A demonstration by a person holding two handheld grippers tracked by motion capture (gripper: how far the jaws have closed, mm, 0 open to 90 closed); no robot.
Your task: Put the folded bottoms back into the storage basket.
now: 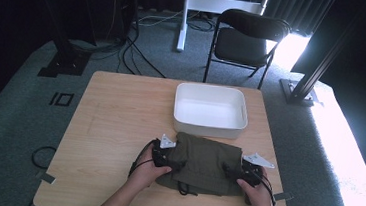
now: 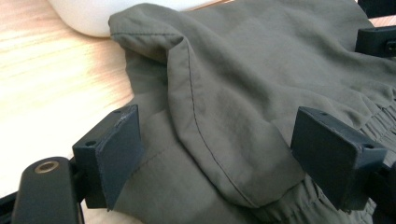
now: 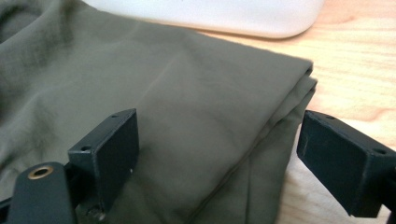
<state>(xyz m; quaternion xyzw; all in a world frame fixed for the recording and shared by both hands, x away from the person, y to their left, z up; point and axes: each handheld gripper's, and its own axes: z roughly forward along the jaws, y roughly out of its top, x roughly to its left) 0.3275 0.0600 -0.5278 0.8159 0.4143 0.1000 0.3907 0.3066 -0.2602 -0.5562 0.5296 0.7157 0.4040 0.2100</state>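
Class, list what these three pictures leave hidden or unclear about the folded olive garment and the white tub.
- Olive garment: its type is unclear; folds hide the inner layers in every view.
- Garment's near edge in the high view: partly covered by both hands.
- White tub: cut off by the top edge in both gripper views.
- Table under the garment: hidden by the cloth.

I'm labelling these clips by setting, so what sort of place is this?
Probably a lab or recording studio: a wooden table on grey carpet, black frame stands with loose cables, dark curtains, and a folding chair.
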